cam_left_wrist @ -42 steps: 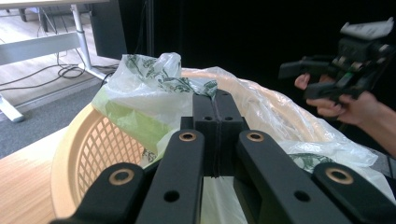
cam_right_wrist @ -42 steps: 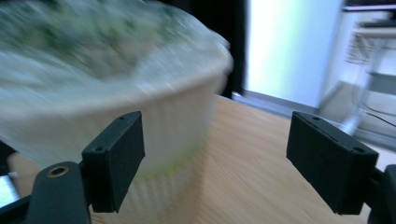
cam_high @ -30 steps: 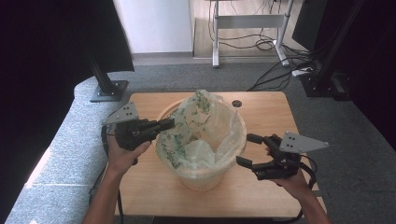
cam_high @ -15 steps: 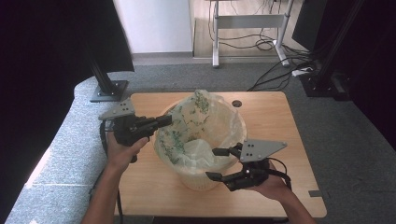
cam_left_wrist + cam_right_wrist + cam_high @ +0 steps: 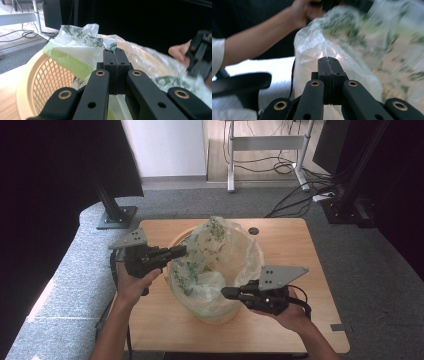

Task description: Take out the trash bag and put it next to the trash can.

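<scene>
A beige lattice basket [image 5: 220,316] stands in the middle of the wooden table [image 5: 300,255], lined with a clear plastic bag [image 5: 212,242] printed with green leaves. My left gripper [image 5: 181,251] is at the basket's left rim, shut on the bag's edge, which rises loosely above the rim. In the left gripper view the shut jaws [image 5: 116,52] meet the bag [image 5: 80,37] over the basket's lattice wall [image 5: 42,80]. My right gripper [image 5: 225,293] reaches in from the front right, shut on the bag near the front rim. In the right gripper view its tips [image 5: 328,60] press into the plastic [image 5: 312,50].
A small round hole [image 5: 253,230] lies in the table behind the basket. A black stand base [image 5: 117,217] sits on the floor at the back left. Cables [image 5: 300,195] and a desk frame [image 5: 265,142] lie beyond the table. Bare wood surrounds the basket.
My right gripper moved left from the basket's right side to its front rim and shut on the bag. The left gripper stayed at the left rim, holding the bag.
</scene>
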The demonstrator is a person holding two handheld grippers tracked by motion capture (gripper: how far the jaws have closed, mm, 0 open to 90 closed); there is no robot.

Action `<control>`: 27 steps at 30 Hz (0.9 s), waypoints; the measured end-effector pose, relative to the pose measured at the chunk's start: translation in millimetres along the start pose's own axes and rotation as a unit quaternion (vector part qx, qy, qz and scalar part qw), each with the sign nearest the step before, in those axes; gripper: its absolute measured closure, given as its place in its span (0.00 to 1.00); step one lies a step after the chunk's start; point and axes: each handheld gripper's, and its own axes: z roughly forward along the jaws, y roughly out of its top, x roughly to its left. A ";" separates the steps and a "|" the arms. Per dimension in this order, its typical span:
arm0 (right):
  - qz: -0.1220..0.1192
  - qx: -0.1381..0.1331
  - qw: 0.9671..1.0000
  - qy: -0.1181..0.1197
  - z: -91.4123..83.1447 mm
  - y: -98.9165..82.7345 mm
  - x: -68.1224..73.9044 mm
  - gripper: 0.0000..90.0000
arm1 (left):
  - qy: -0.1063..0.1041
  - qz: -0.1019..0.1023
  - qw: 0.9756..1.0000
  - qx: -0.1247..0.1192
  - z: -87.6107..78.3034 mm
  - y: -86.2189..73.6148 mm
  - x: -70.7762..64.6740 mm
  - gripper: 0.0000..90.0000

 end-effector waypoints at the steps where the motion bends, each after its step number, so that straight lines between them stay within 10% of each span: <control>1: -0.002 -0.009 1.000 -0.009 -1.9 2.8 -1.0 0.99 | -0.002 0.000 1.000 0.001 0.8 -0.5 -0.1 1.00; 9: 0.000 -0.057 0.997 -0.058 -10.0 32.9 -14.7 0.99 | -0.009 0.005 1.000 0.007 8.3 -1.3 -2.5 1.00; 19: -0.009 -0.046 0.998 -0.049 -1.1 58.5 -25.8 0.97 | -0.012 0.005 1.000 0.005 9.8 -3.0 -3.1 1.00; 27: 0.003 -0.072 0.996 -0.045 -24.5 31.1 -30.4 0.50 | -0.014 -0.007 1.000 -0.002 2.4 -10.9 1.6 1.00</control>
